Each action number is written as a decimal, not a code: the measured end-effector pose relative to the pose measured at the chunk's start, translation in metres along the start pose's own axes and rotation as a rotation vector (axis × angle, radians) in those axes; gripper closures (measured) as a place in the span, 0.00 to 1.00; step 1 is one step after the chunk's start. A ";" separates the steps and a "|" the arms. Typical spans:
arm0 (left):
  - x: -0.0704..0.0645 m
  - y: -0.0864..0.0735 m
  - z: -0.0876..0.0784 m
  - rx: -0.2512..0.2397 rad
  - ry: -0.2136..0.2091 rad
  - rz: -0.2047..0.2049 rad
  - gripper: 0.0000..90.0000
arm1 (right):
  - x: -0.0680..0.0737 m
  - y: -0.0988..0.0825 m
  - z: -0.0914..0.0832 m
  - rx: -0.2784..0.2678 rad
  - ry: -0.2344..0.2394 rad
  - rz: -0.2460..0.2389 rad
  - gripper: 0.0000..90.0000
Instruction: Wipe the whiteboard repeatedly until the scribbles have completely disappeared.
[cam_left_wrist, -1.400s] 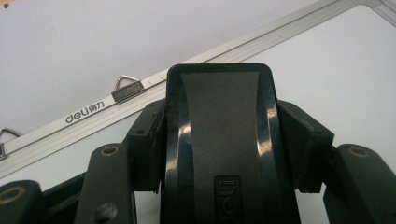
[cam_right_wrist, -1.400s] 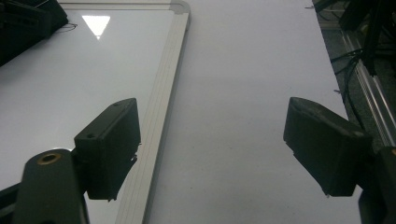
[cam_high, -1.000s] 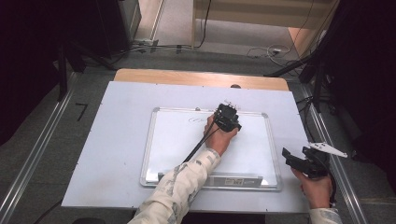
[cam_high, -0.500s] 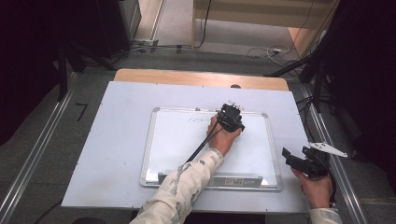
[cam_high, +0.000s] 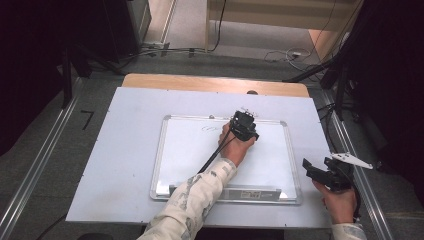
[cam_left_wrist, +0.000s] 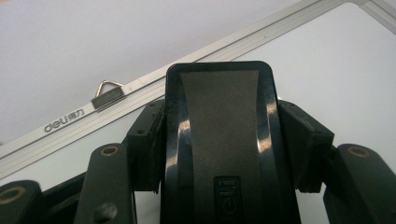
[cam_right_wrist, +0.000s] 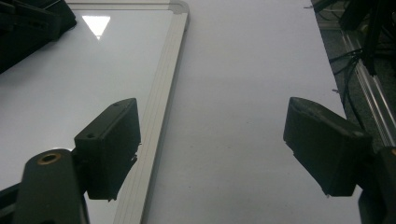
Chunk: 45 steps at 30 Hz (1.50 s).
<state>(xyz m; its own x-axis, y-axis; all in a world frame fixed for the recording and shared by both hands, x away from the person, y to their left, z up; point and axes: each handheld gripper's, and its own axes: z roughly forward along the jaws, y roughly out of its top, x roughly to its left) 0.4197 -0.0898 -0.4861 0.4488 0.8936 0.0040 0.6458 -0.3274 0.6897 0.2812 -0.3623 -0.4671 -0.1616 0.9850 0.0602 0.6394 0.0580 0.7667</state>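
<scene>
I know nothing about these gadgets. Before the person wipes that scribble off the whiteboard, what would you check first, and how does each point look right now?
1. Eraser held firmly: ok. The left gripper has its jaws shut on both sides of it.
2. Eraser pressed flat on the whiteboard: cannot tell; the contact face is hidden.
3. Scribble within reach: ok. It lies just beside the left gripper, near the board's top edge.
4. Right gripper out of the way: ok. It is open, off the board's right edge, over the table.
5. Cable clear of the wiping path: ok. It trails back along the sleeve.
</scene>
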 end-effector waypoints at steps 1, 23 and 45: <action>0.001 0.000 -0.001 0.001 0.004 -0.005 0.45 | 0.000 0.000 0.000 0.001 0.000 0.000 0.19; -0.010 0.006 0.006 -0.005 0.005 0.007 0.45 | 0.000 -0.001 0.000 0.002 0.000 0.003 0.19; -0.021 0.008 0.009 -0.002 -0.019 0.020 0.45 | -0.001 -0.001 0.000 0.002 0.003 0.000 0.19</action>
<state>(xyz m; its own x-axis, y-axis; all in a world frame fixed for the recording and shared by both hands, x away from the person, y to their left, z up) 0.4213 -0.1138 -0.4866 0.4728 0.8812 0.0040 0.6356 -0.3441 0.6911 0.2808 -0.3629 -0.4677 -0.1636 0.9846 0.0622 0.6413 0.0582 0.7651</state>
